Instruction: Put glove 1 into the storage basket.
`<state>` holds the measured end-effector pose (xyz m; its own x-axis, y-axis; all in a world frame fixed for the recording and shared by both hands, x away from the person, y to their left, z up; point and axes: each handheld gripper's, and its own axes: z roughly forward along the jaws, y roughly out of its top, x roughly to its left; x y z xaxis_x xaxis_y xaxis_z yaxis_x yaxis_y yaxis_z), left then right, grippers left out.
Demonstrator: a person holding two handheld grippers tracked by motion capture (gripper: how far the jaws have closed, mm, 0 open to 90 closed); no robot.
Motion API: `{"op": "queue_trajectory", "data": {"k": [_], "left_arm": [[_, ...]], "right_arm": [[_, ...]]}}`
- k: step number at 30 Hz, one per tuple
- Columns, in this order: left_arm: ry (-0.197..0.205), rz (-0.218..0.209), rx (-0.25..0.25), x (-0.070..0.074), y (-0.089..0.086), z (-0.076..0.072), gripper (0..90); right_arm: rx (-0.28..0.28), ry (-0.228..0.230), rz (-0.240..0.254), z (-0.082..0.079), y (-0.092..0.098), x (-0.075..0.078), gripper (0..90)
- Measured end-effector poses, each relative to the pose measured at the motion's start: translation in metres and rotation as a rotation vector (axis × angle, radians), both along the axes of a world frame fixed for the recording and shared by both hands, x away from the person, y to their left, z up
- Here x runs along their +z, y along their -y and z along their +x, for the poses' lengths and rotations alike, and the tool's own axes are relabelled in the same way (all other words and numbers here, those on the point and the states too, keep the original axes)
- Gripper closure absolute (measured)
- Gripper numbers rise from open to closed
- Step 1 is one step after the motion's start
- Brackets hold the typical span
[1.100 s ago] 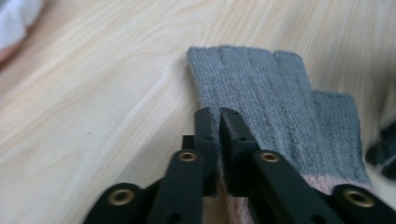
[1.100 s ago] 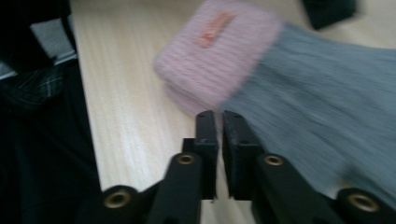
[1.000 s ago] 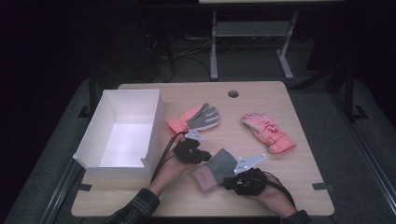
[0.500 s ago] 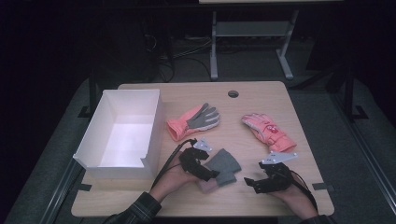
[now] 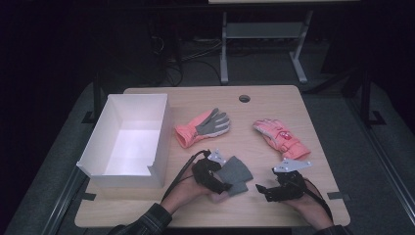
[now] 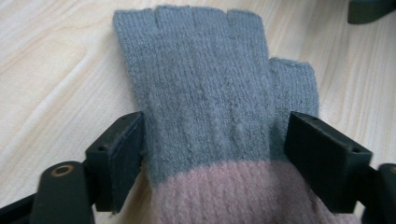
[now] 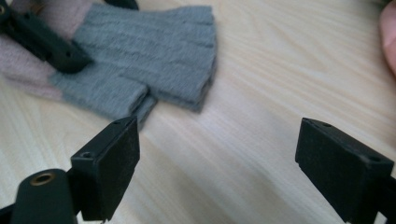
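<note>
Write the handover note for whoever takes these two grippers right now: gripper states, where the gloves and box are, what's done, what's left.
Left gripper: jaws have just opened; they straddle the grey fingerless gloves near the pink cuff without clamping.
Right gripper: jaws have just opened, nothing between them, over bare wood to the right of the grey gloves.
Grey gloves: stacked flat on the table, near the front edge.
Pink-and-grey glove and pink glove: lying apart farther back.
White box: on the left, nothing in it.
Done: grey gloves laid together and released.
Left, probably: pair the two pink gloves; likely put the gloves in the box.
</note>
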<state>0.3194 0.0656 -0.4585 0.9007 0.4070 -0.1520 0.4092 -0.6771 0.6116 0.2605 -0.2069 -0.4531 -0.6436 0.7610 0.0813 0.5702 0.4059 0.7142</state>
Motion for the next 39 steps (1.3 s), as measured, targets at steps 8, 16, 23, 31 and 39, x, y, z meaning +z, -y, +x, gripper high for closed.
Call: {"op": "queue_trajectory", "data": {"k": [8, 16, 23, 31, 39], "left_arm": [[-0.015, -0.009, -0.015, -0.001, 0.002, -0.001, 34.0], [-0.072, -0.028, -0.028, 0.0, 0.002, 0.002, 53.6], [-0.081, -0.016, -0.032, 0.004, 0.004, 0.002, 62.6], [-0.106, -0.047, -0.021, 0.015, -0.002, 0.006, 64.8], [-0.113, -0.074, 0.014, 0.036, -0.016, 0.011, 64.9]], "right_arm": [[-0.026, 0.037, 0.013, 0.001, 0.002, 0.0, 13.6], [-0.023, 0.048, 0.007, 0.001, 0.0, -0.002, 13.6], [-0.031, 0.041, 0.002, 0.003, 0.0, -0.004, 13.6], [-0.026, 0.043, 0.007, 0.003, -0.001, -0.004, 13.6], [-0.033, 0.045, 0.014, 0.003, 0.001, -0.004, 13.6]]}}
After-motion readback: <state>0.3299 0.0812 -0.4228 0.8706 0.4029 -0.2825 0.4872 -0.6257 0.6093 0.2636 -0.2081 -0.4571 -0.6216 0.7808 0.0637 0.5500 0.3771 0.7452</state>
